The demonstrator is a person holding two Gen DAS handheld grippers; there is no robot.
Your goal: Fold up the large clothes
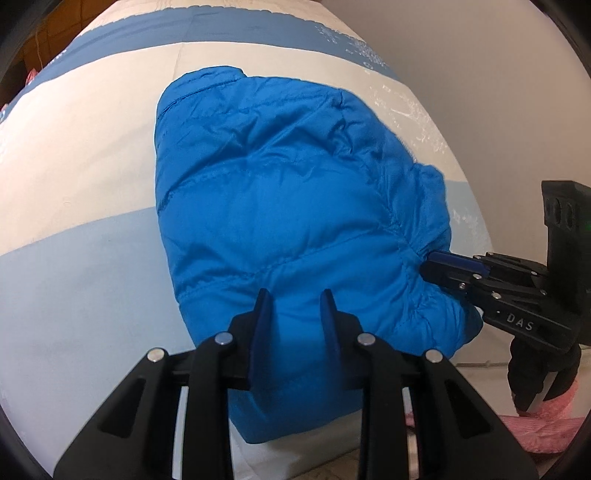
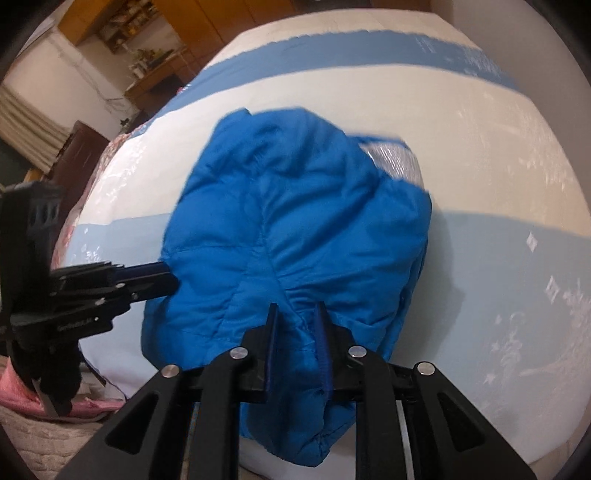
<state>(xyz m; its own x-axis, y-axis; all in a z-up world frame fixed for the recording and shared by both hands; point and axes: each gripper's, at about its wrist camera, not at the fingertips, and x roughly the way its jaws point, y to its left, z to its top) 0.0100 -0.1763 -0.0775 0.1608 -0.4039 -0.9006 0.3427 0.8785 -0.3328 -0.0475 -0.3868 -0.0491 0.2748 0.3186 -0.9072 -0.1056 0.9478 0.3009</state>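
A puffy blue jacket [image 1: 277,184] lies bunched on the bed, with its near hem lifted toward me. In the left wrist view, my left gripper [image 1: 294,297] is shut on that hem, and padded fabric bulges between its blue fingers. My right gripper [image 1: 428,263] bites the jacket's right edge, held by a black-gloved hand [image 1: 535,376]. In the right wrist view the right gripper [image 2: 297,310] pinches a gathered fold of the jacket [image 2: 295,221], and the left gripper [image 2: 168,281] grips the left edge. Silver lining [image 2: 395,162] shows at the far side.
The bedcover [image 1: 74,166] has cream, light blue and darker blue bands and spreads wide around the jacket [image 2: 498,166]. A pink cloth [image 1: 546,432] lies off the bed's near edge [image 2: 14,391]. A pale wall [image 1: 480,74] stands to the right; wooden furniture [image 2: 177,33] is beyond the bed.
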